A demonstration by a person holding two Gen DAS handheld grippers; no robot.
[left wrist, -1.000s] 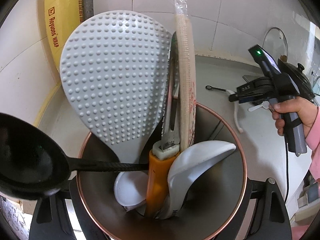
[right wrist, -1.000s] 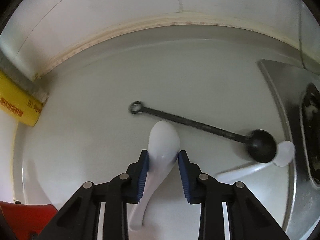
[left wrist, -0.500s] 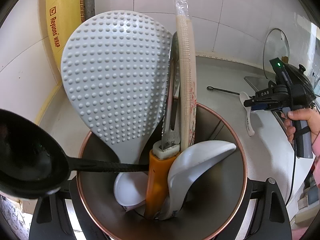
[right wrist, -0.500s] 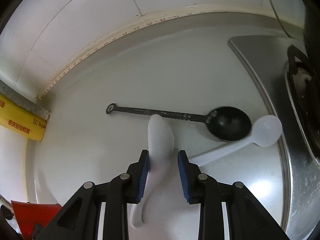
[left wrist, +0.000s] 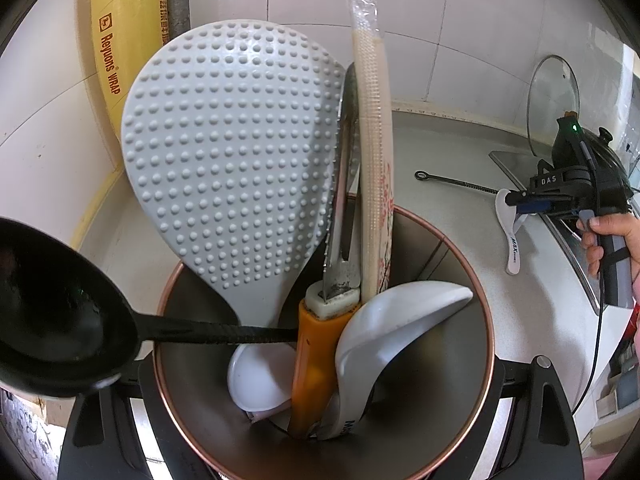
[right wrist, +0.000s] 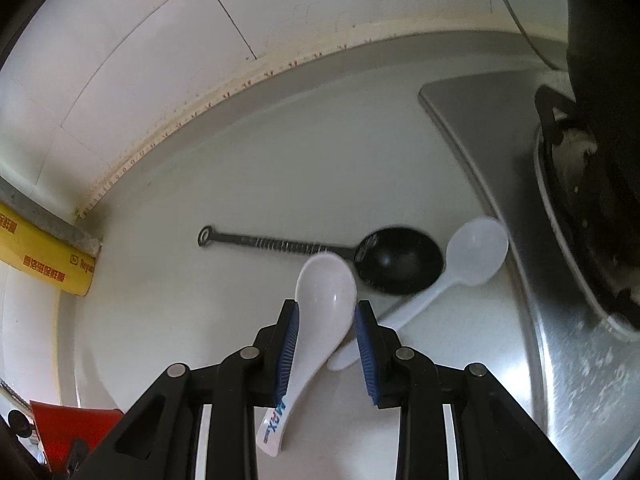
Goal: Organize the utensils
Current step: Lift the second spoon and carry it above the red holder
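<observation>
My left gripper (left wrist: 336,368) is shut on a copper-rimmed utensil holder (left wrist: 486,320), one finger on each side. Standing in the holder are a dotted grey rice paddle (left wrist: 232,168), wrapped chopsticks (left wrist: 372,140), an orange-handled tool (left wrist: 312,360), a black ladle (left wrist: 56,312) and two white spoons (left wrist: 400,320). My right gripper (right wrist: 326,320) is shut on a white ceramic spoon (right wrist: 326,288), held above the counter with its handle hanging down. Under it lie a black spoon (right wrist: 396,260) and a translucent plastic spoon (right wrist: 476,252). The left wrist view shows the right gripper (left wrist: 516,200) far right, in a hand.
A steel hob (right wrist: 480,140) with a black pot fills the right side. A glass lid (left wrist: 552,96) leans on the tiled wall behind it. A yellow wrap box (left wrist: 120,40) stands in the left corner. Something red (right wrist: 72,428) sits at the lower left.
My right gripper has carried the white spoon rightward toward the hob, rolling a little; the spoon now hangs over the black spoon's bowl. The left gripper and holder have stayed put.
</observation>
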